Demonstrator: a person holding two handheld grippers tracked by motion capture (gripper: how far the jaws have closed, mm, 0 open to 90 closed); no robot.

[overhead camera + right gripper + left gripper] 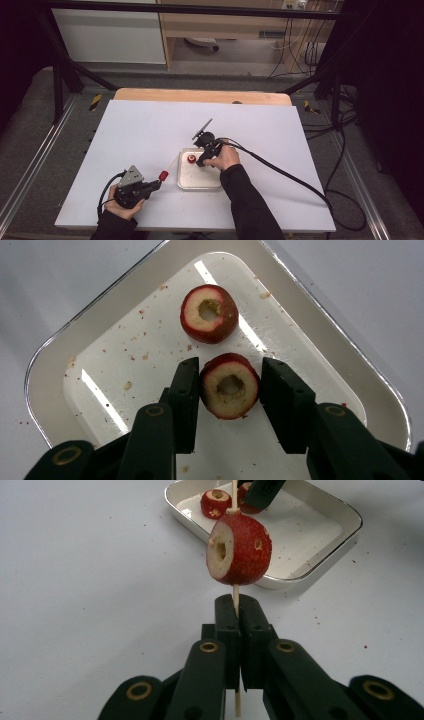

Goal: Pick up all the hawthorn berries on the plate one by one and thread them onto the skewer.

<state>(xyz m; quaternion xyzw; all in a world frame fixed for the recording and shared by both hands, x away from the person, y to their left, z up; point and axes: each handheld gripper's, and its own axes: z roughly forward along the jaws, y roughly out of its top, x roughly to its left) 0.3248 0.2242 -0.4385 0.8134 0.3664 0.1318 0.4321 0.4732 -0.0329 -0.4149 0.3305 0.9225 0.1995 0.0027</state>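
My left gripper (235, 605) is shut on a thin wooden skewer (235, 592) that carries one red cored fruit (240, 548); in the high view this gripper (159, 184) sits at the front left of the table, and the skewered fruit (163, 175) points toward the tray. My right gripper (230, 362) reaches down into the white tray (50, 355) with a second cored fruit (230, 386) between its jaws. One pad touches it and a thin gap shows at the other. A third cored fruit (209, 313) lies just beyond it.
The tray (186, 182) sits near the middle front of a white table (150, 130), with crumbs scattered in it. Cables (285, 172) trail from the right gripper toward the right edge. A wooden board (200, 95) borders the far edge.
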